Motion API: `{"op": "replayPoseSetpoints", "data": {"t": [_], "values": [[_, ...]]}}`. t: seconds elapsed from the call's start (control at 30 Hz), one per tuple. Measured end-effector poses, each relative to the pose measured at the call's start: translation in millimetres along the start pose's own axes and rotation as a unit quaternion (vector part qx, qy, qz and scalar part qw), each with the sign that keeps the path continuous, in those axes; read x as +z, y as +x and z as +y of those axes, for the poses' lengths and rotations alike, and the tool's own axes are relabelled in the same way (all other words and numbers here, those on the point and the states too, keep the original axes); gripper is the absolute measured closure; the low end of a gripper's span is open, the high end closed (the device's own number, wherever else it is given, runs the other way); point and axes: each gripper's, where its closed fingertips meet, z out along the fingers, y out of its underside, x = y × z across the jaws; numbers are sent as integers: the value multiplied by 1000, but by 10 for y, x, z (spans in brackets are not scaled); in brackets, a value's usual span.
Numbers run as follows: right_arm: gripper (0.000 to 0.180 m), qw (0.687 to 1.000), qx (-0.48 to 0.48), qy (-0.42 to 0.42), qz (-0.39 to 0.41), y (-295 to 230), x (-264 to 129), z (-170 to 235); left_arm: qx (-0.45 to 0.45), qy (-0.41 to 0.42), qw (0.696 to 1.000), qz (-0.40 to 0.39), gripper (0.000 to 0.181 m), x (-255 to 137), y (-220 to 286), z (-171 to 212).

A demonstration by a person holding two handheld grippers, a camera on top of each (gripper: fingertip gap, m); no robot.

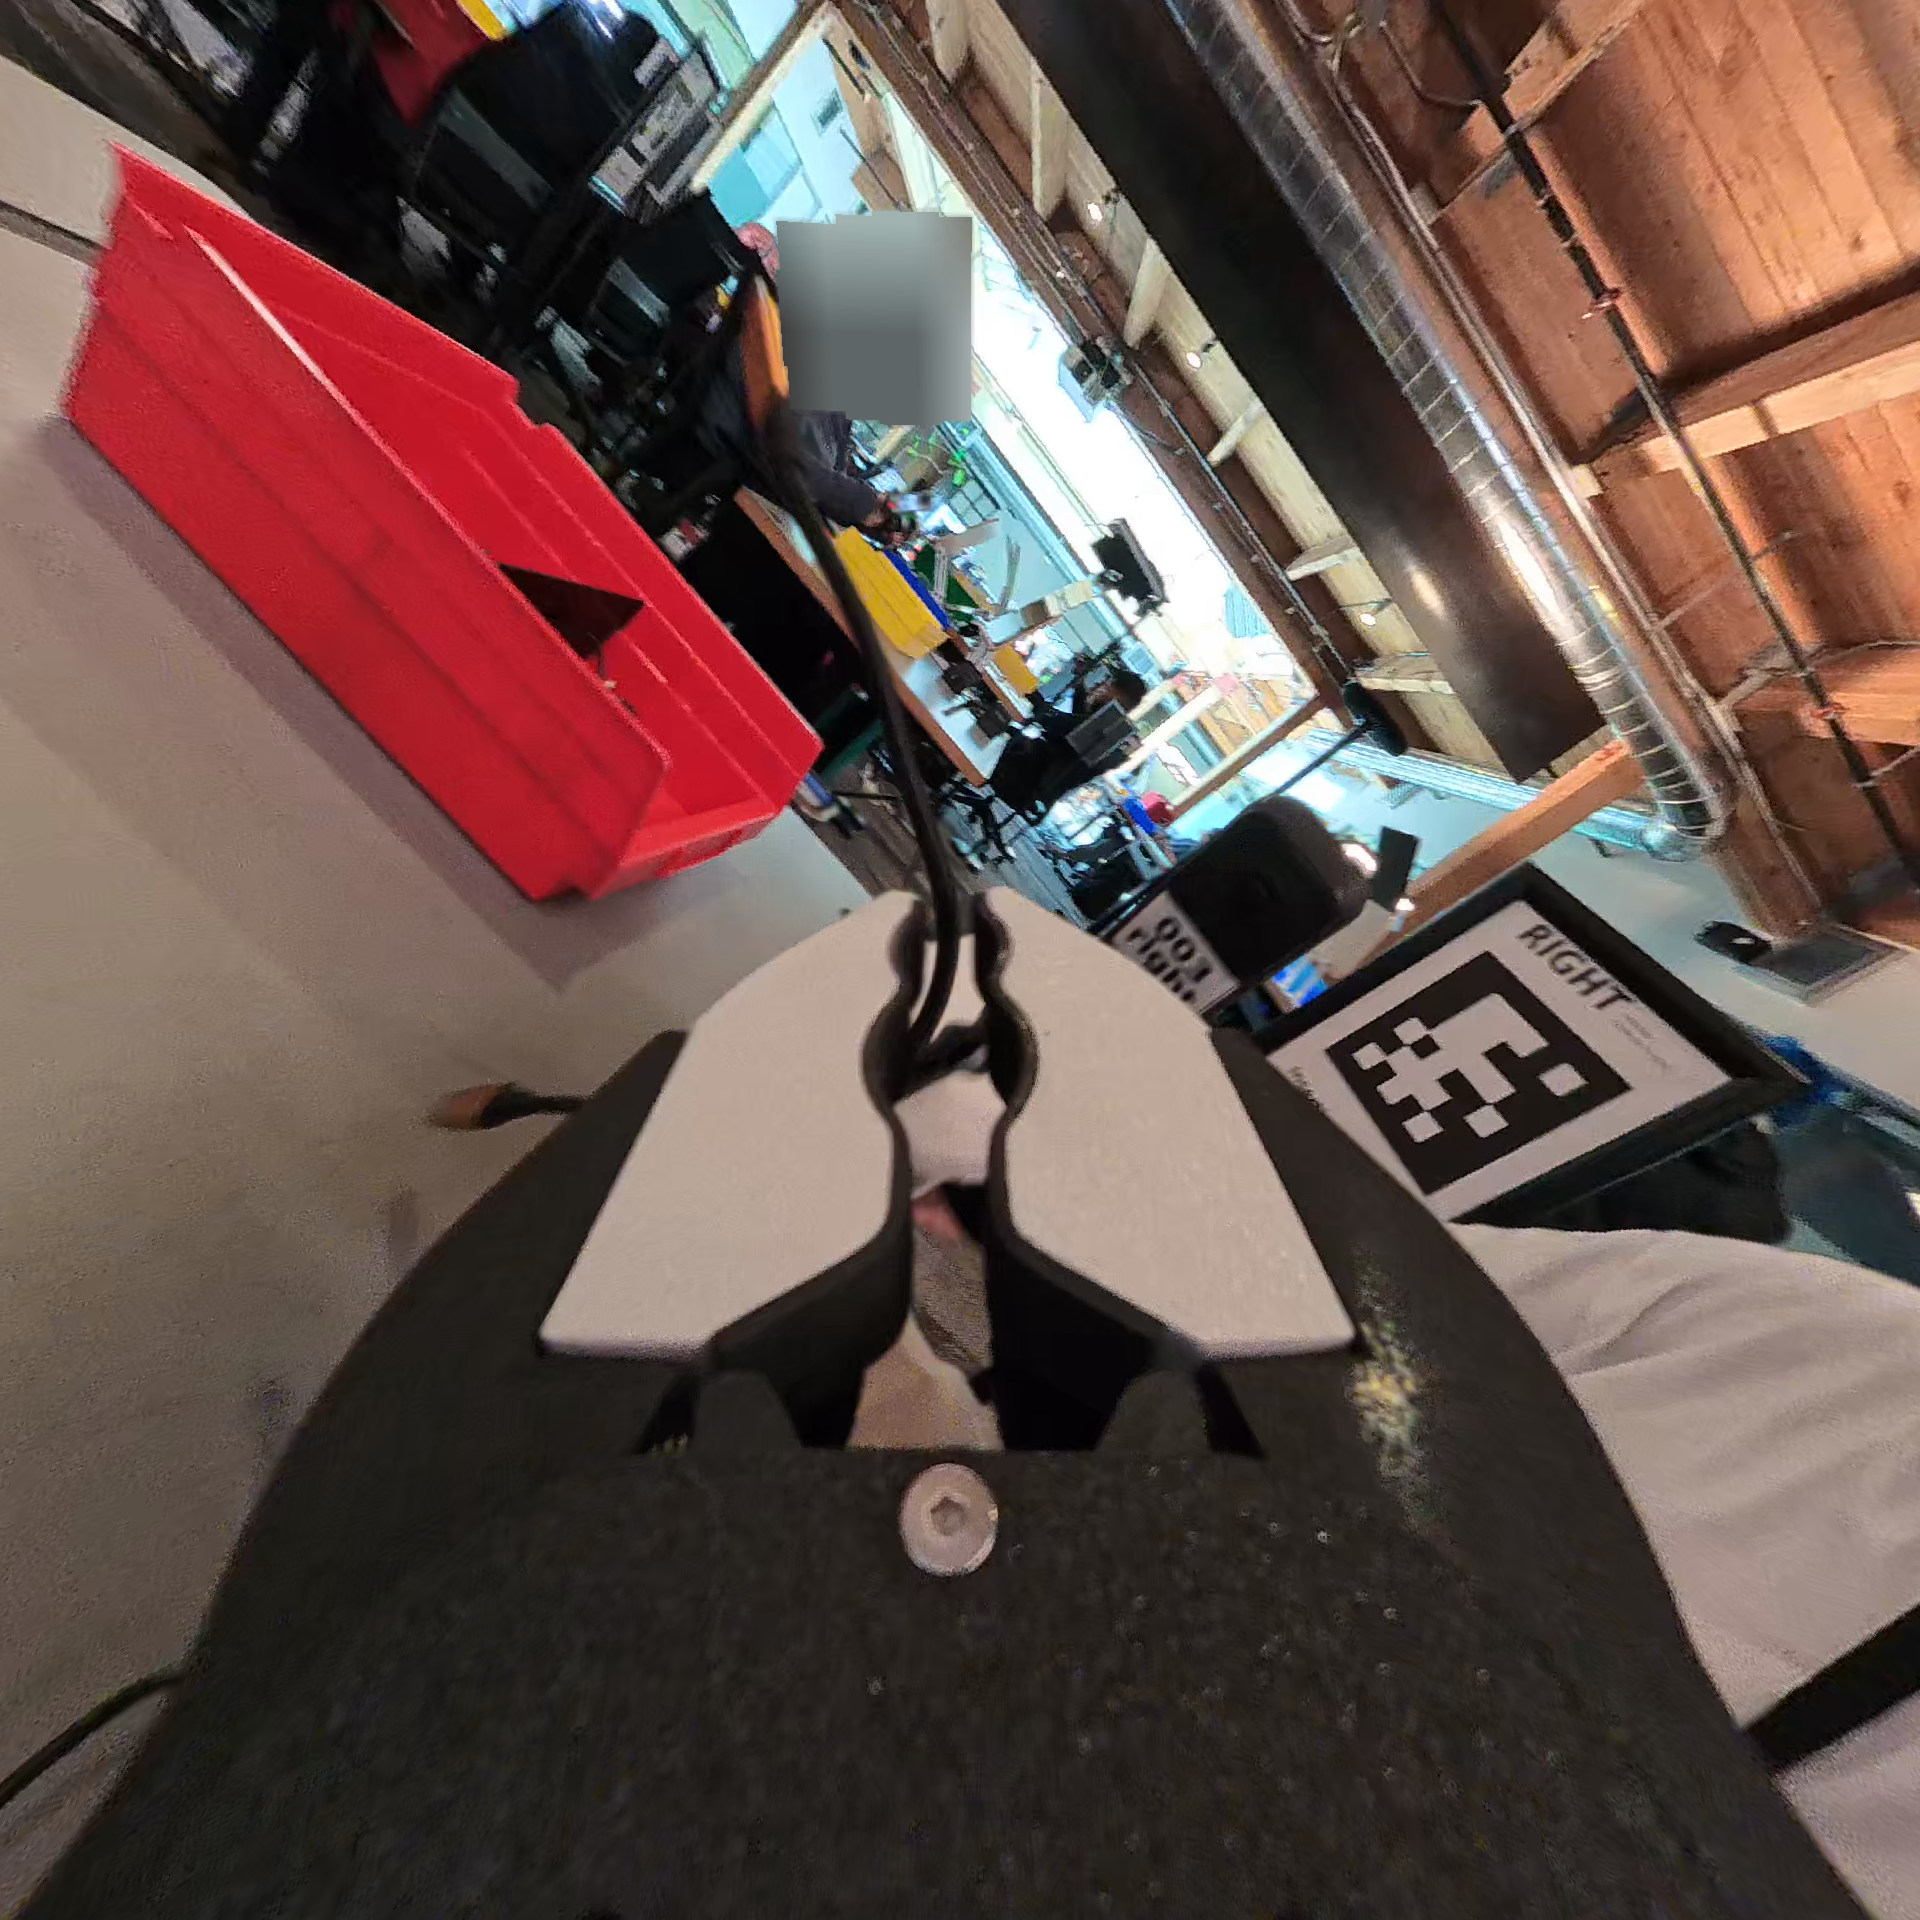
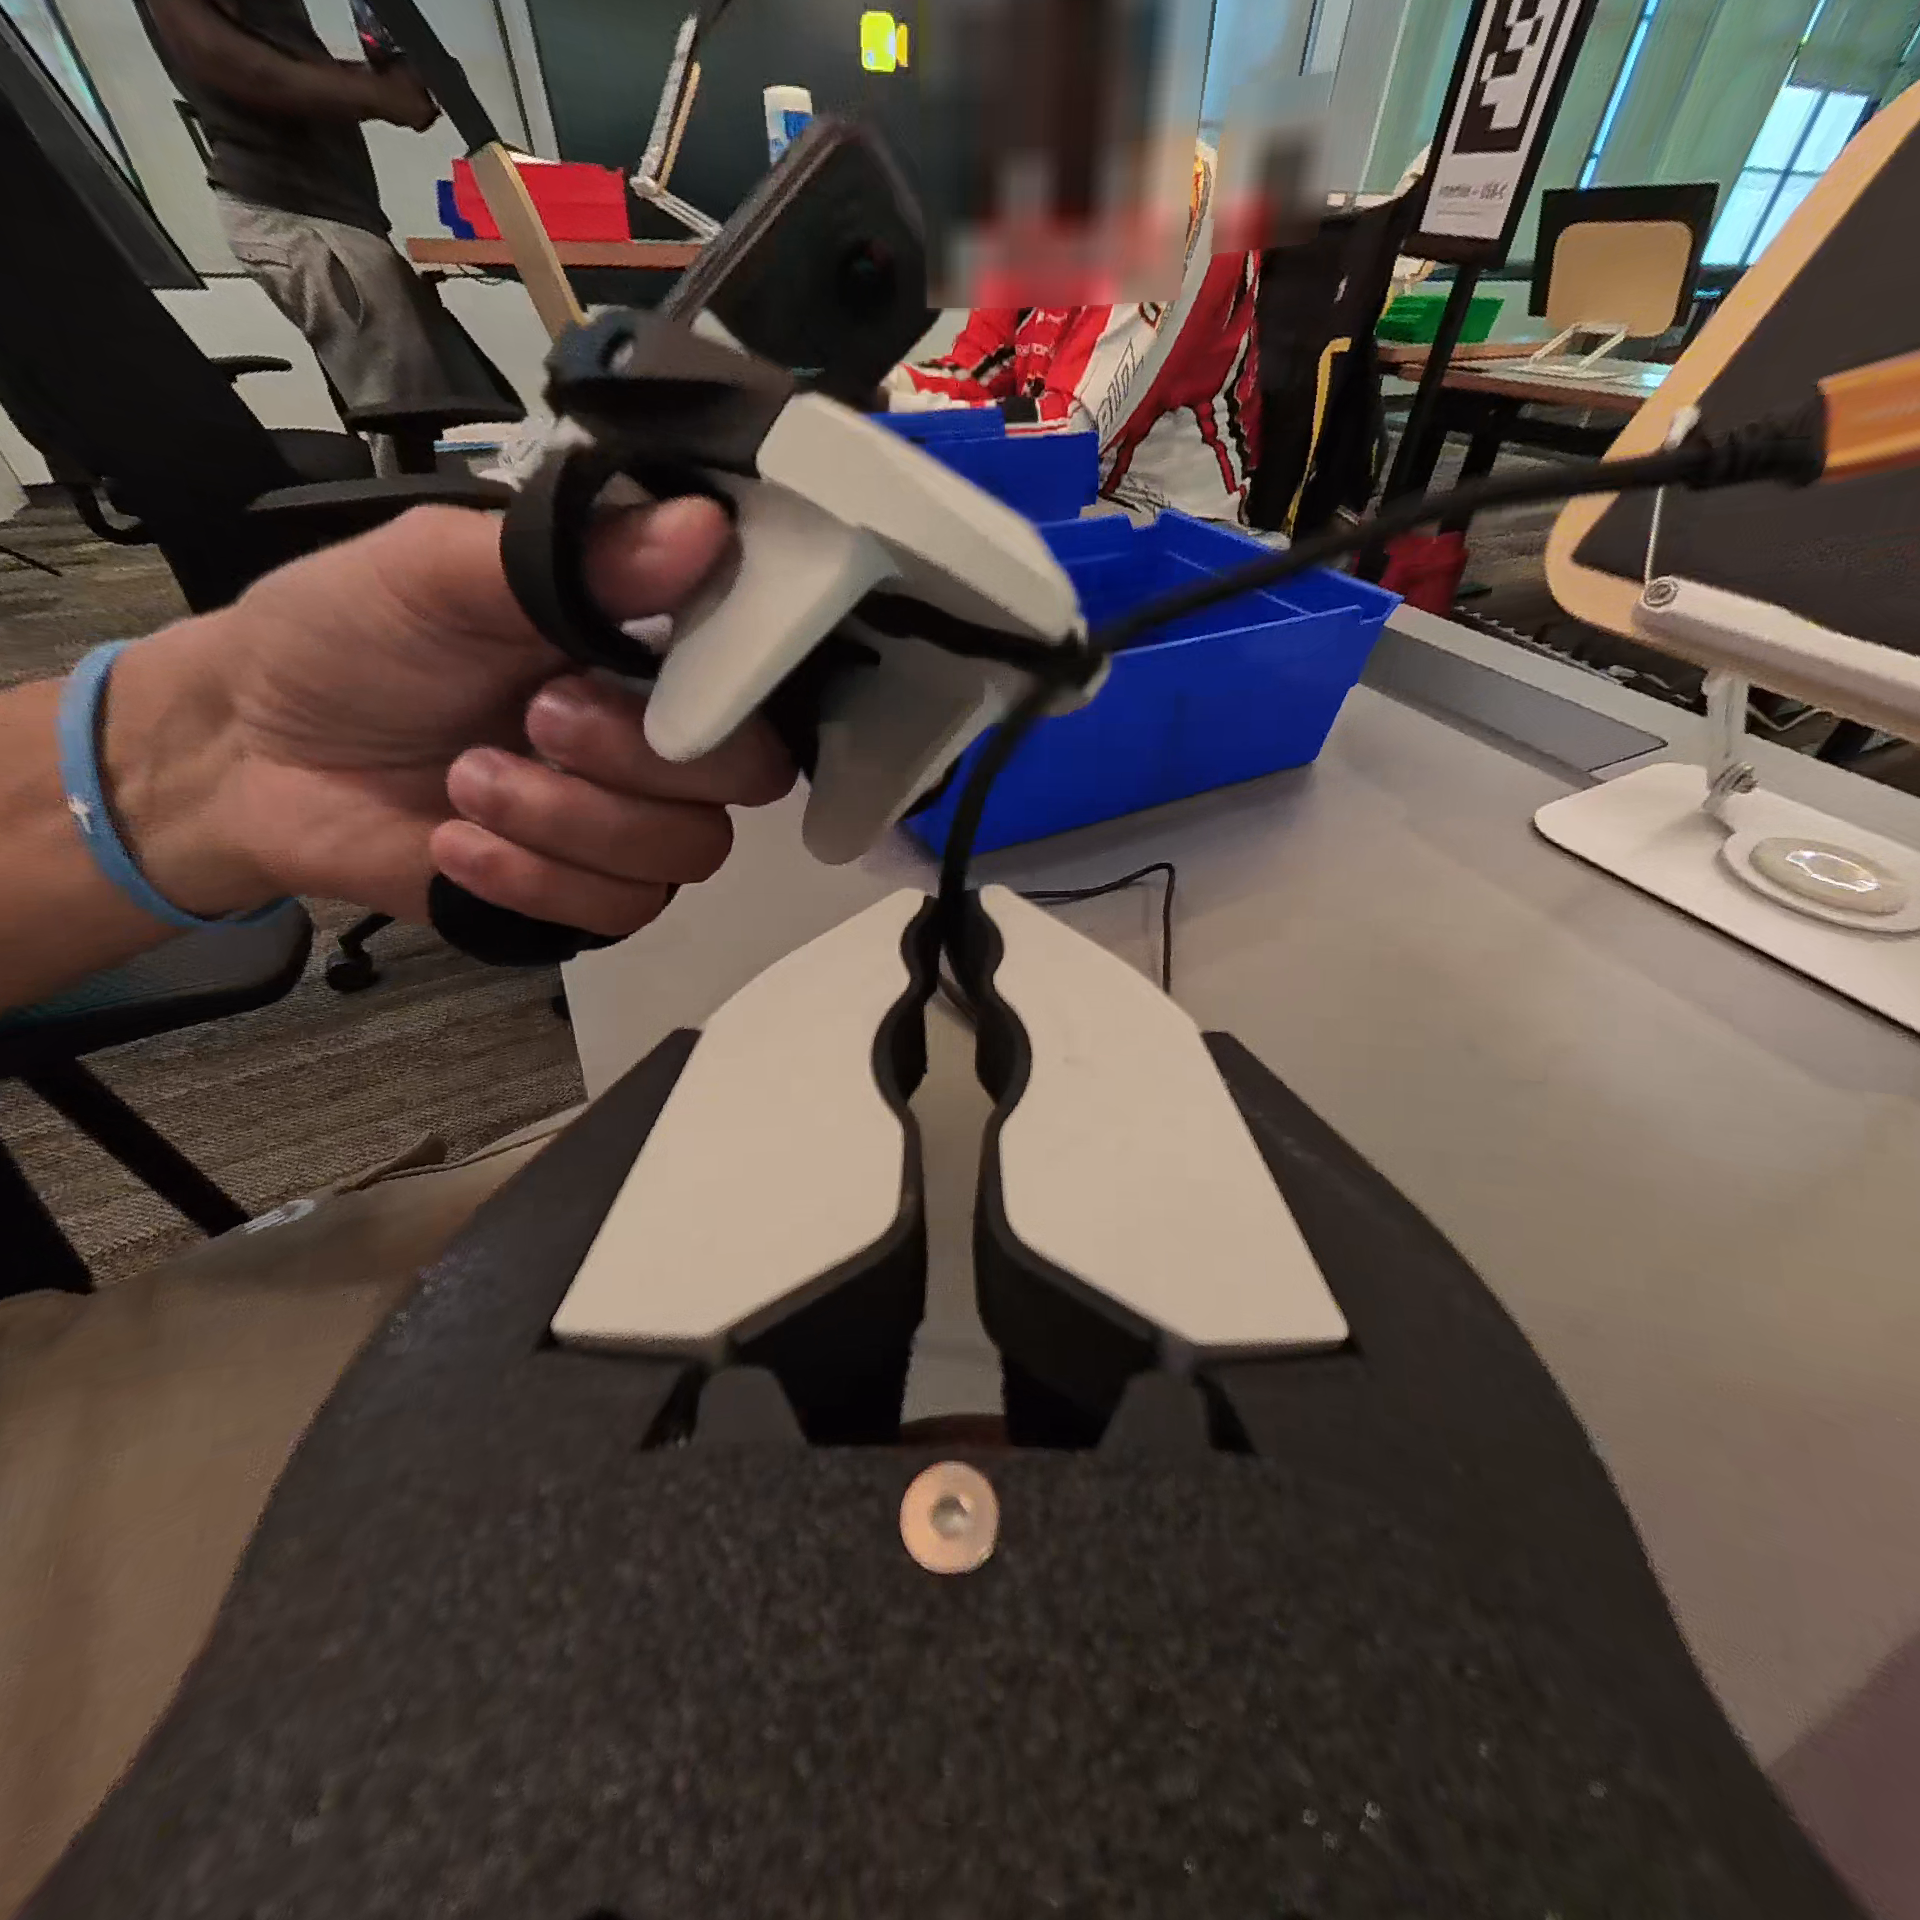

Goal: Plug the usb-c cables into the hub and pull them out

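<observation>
A black cable (image 2: 1351, 540) ends in an orange plug (image 2: 1870, 426) at the upper right. It runs left through the tips of my left gripper (image 2: 1070, 649), which a hand (image 2: 343, 707) holds above the grey table (image 2: 1455, 1143), then drops into my right gripper (image 2: 945, 914). Both grippers are shut on this cable. In the left wrist view my left gripper (image 1: 945, 914) pinches the cable (image 1: 883, 675), which rises away from it. No hub shows in either view.
A red bin (image 1: 416, 540) stands on the table to the left. A blue bin (image 2: 1195, 675) sits behind the left gripper. A white stand (image 2: 1766, 862) holding a dark board is at the right. A thin black lead (image 2: 1153, 894) lies on the table. Left tips to right tips: about 5 centimeters.
</observation>
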Motion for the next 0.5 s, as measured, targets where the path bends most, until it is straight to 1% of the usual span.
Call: {"op": "replayPoseSetpoints", "data": {"t": [0.07, 0.1, 0.17, 0.2, 0.23, 0.27, 0.3, 0.33, 0.4, 0.43, 0.5], "values": [[177, 1000, -11, 1, 7, 80, -91, -95, 16, 6, 999, -30, 146, -192, -128, 32], [177, 1000, -24, 1, 17, 152, -173, -188, 27, -1, 998, -48, 139, -311, -202, 95], [177, 998, -44, 0, 54, 380, -432, -458, 56, -18, 994, -87, 139, -578, -371, 296], [177, 997, -43, -25, 60, 498, -589, -563, 69, -25, 992, -104, 142, -704, -452, 425], [176, 994, -34, -72, 75, 641, -741, -585, 78, -33, 989, -120, 144, -825, -529, 557], [176, 987, -26, -105, 119, 855, -938, -627, 78, -40, 987, -137, 145, -920, -607, 666], [176, 979, -19, -117, 167, 1070, -1155, -701, 71, -50, 985, -150, 145, -987, -668, 760], [176, 974, 1, -128, 189, 1212, -1343, -744, 60, -56, 984, -158, 145, -1030, -702, 812], [176, 966, 41, -159, 198, 1403, -1608, -739, 44, -36, 987, -148, 145, -1051, -679, 777], [176, 959, 46, -173, 219, 1548, -1721, -716, 37, -28, 990, -136, 145, -1035, -660, 754], [176, 941, 67, -238, 232, 1768, -1864, -509, 30, -43, 991, -123, 145, -988, -656, 795]]}}
